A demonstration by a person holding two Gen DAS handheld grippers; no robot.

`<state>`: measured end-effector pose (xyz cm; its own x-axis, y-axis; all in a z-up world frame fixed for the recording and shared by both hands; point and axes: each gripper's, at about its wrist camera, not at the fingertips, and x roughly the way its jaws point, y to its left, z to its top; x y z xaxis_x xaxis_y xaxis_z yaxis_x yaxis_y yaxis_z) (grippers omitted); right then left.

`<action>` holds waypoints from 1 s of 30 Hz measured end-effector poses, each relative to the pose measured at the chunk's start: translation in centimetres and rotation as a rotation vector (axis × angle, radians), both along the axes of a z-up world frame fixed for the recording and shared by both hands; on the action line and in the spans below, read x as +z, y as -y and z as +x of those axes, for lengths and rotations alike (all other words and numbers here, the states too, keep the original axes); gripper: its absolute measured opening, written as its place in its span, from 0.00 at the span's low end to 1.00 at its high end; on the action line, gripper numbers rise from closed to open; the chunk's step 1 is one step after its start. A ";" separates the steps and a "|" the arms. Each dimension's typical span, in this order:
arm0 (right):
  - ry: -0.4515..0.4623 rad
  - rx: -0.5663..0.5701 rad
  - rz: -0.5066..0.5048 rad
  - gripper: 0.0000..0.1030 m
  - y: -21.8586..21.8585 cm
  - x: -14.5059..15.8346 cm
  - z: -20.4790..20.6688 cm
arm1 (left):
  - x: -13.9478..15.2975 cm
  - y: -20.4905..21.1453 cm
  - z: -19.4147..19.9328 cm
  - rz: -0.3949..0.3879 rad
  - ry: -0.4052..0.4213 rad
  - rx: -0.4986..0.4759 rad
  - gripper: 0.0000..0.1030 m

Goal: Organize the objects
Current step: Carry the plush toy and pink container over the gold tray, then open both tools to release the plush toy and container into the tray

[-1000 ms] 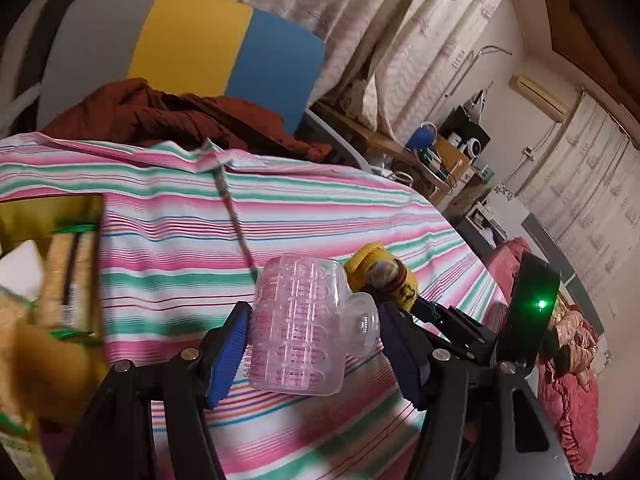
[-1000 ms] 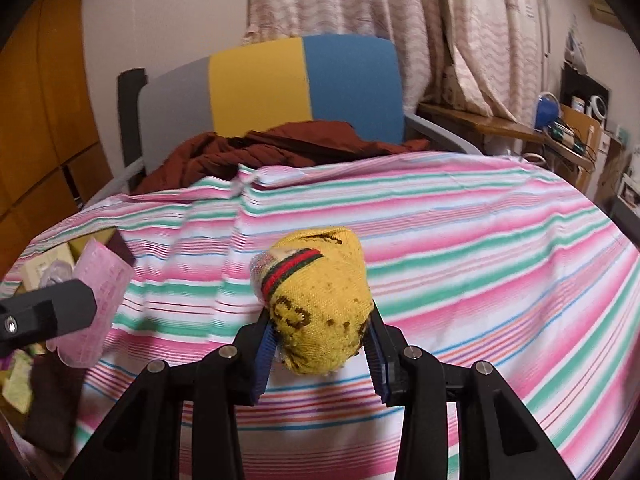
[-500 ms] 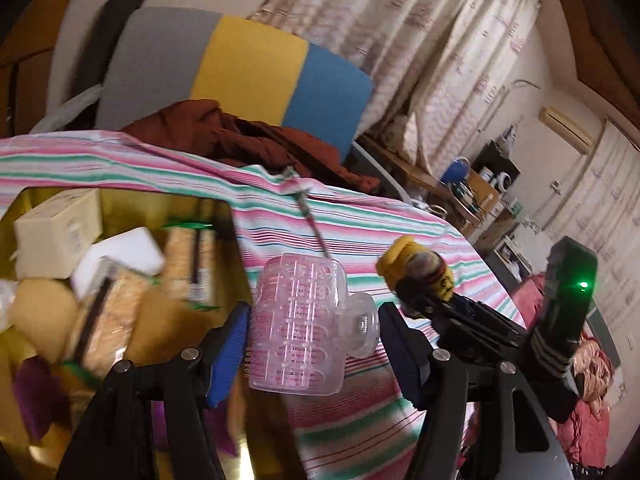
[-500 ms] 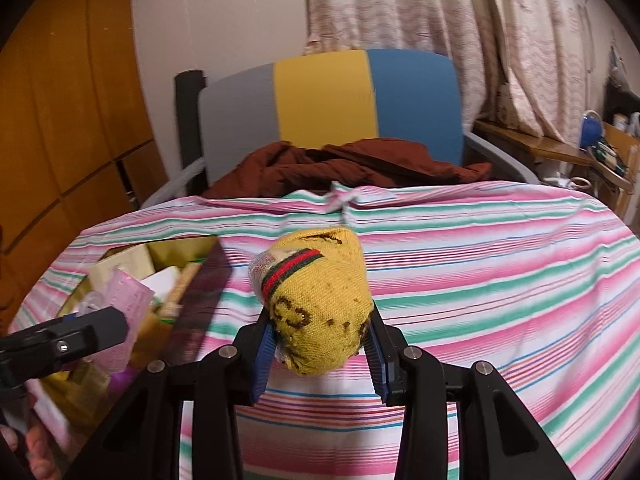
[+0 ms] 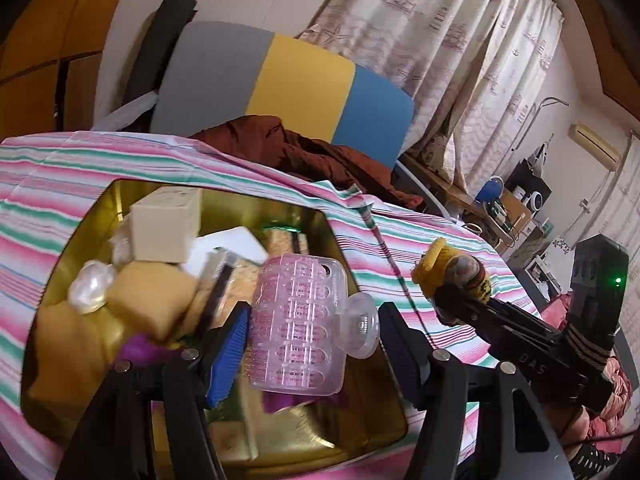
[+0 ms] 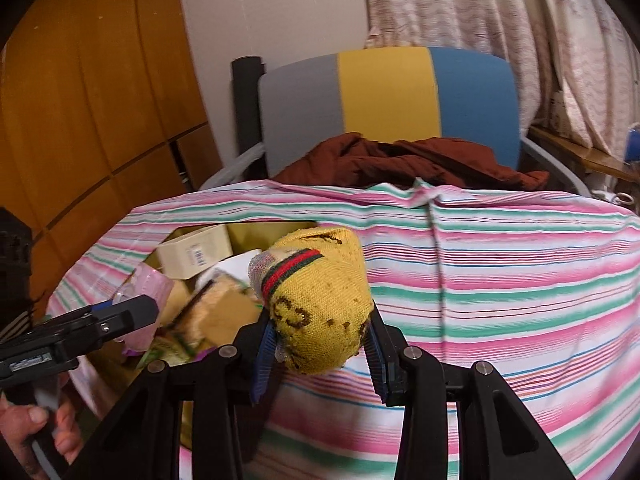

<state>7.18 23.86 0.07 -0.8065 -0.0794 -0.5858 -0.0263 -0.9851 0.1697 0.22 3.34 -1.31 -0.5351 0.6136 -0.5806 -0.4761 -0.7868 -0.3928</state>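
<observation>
Objects for sorting lie in a gold tin [image 5: 360,432] sunk among the folds of a striped cloth [image 6: 500,280] in pink, green and white that covers the surface. Inside the tin sit a cream box [image 5: 166,224], a white block [image 5: 230,246], tan sponges [image 5: 150,300] and a clear wrapped lump [image 5: 91,287]. Behind the cloth stands a chair [image 6: 384,96] with a grey, yellow and blue back, a brown garment [image 6: 400,160] heaped on its seat. Patterned curtains [image 5: 460,60] hang beyond, a wooden panel wall [image 6: 88,100] is to the left, and a cluttered shelf [image 5: 504,208] runs along the far right.

A pink plastic case [image 5: 300,324] with a clear round cap hangs between the fingers of the left tongs [image 5: 310,336], just above the near part of the tin; the left blue pad touches it, while the right finger seems slightly clear, so the grip cannot be told for sure. The right tongs [image 6: 320,344] are closed on a yellow knitted sock [image 6: 316,300] with a red-and-green band, held over the cloth just right of the tin. The left hand [image 6: 36,428] wraps its handle at the lower left of the right wrist view.
</observation>
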 end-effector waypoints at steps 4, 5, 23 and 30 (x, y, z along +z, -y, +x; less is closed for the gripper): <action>0.014 0.052 -0.021 0.40 1.7 -0.1 0.1 | -0.2 1.0 0.5 -0.017 0.006 -0.002 0.64; 0.019 0.068 -0.023 0.40 2.2 -0.1 0.2 | -0.3 1.1 0.7 -0.022 0.006 -0.004 0.64; 0.035 0.106 -0.029 0.40 4.1 0.8 -4.0 | -2.3 -3.3 2.4 -0.177 0.056 -0.237 0.65; 0.057 0.104 -0.031 0.41 4.4 0.6 -7.2 | -1.5 -1.6 3.1 -0.176 0.015 -0.200 0.73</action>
